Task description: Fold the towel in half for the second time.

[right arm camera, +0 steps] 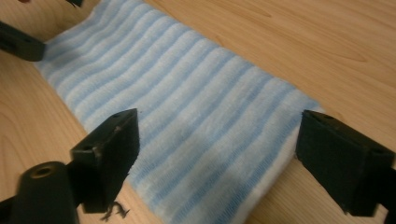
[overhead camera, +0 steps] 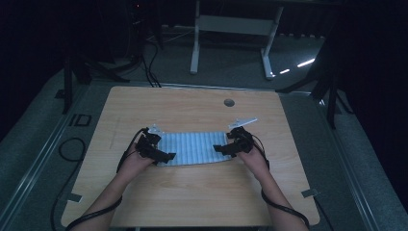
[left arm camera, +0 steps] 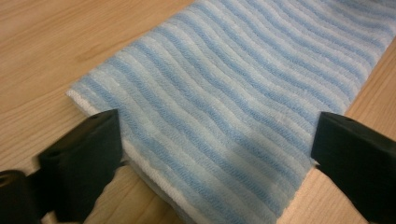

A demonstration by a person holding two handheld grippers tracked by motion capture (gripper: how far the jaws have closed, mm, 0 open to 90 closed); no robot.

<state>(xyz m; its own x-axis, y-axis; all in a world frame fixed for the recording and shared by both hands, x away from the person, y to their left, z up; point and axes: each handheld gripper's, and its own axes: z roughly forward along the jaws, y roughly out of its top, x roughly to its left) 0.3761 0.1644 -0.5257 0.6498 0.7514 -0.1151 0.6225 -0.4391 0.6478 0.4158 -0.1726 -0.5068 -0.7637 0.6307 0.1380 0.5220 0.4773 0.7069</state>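
We see the wooden table point(overhead camera: 192, 192) bearing a folded blue-striped towel point(overhead camera: 193, 148) near its middle. At the towel's left end stands the left gripper point(overhead camera: 161, 155), at its right end the right gripper point(overhead camera: 223, 148); each has its jaws spread wide across that end.

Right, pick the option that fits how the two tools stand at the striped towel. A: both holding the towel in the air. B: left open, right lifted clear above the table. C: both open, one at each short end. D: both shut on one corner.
C: the towel lies flat on the table, the left tool and the right tool each with jaws spread wide across an end.
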